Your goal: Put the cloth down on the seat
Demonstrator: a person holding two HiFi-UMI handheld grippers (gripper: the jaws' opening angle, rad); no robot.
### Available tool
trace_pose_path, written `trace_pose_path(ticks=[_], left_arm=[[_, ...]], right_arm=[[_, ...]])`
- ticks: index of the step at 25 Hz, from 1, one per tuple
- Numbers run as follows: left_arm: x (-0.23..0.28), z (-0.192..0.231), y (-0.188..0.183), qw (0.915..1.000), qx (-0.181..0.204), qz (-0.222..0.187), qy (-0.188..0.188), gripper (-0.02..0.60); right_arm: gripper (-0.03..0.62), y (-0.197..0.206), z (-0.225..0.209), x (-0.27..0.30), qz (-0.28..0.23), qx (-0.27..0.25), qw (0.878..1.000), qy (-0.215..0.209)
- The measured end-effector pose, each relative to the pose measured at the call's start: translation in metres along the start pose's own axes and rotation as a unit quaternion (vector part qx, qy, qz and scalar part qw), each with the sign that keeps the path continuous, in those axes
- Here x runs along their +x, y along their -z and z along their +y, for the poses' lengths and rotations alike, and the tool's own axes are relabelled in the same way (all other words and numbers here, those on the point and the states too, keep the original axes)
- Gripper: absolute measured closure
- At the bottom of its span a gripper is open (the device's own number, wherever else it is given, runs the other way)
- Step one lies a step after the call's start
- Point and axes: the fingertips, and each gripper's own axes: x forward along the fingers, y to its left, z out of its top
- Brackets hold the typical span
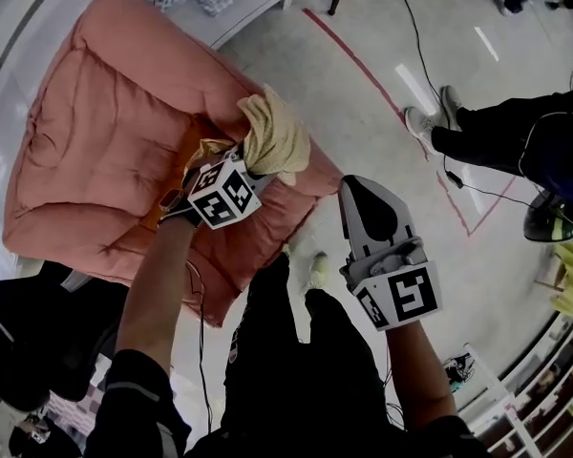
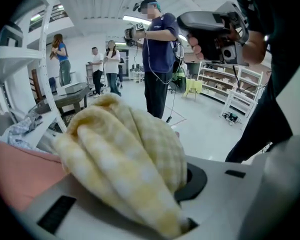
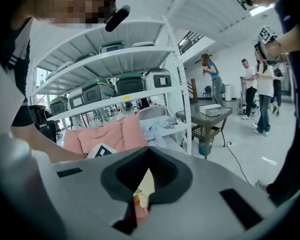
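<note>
Gripping yellow cloth (image 1: 275,134), left claw (image 1: 252,167) tilts down over seat (image 1: 105,141).

Head view looks steeply down — gripper views look closely along their fingers (image 2: 245,189) — all share the seat (image 1: 105,141).

Hidden from me
The yellow checked cloth (image 2: 125,159) is covering the jaws of my left gripper (image 1: 251,167). Between the closed jaws of my right gripper (image 3: 145,183) a yellow-and-pink sliver is showing, too thin to identify. My forearm (image 1: 158,284) is hiding part of the pink quilted seat cushion (image 1: 105,141).
</note>
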Motion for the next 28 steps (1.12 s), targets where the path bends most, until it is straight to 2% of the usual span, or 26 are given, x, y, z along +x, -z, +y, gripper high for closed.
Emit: trace_pose_path(ticks=[4, 9, 16, 22, 28], left_arm=[[0.018, 0.020, 0.038, 0.9988, -0.043, 0.022, -0.011, 0.454], [0.016, 0.030, 0.055, 0.9944, -0.096, 0.015, -0.040, 0.379], [-0.006, 0.037, 0.072, 0.9905, -0.106, 0.021, -0.084, 0.238], [-0.054, 0.034, 0.056, 0.9853, -0.120, -0.001, -0.122, 0.230], [-0.101, 0.015, 0.021, 0.9737, -0.162, -0.052, -0.151, 0.232]], right_arm=[[0.591, 0.016, 0.000, 0.008, 0.020, 0.005, 1.000, -0.004], [0.591, 0.024, 0.002, 0.011, 0.032, 0.017, 0.999, -0.008], [0.591, 0.016, 0.012, 0.020, 0.021, 0.003, 0.999, -0.032], [0.591, 0.007, 0.021, 0.010, 0.015, -0.006, 0.999, -0.046], [0.591, -0.010, 0.026, -0.011, 0.006, -0.005, 0.999, -0.049]])
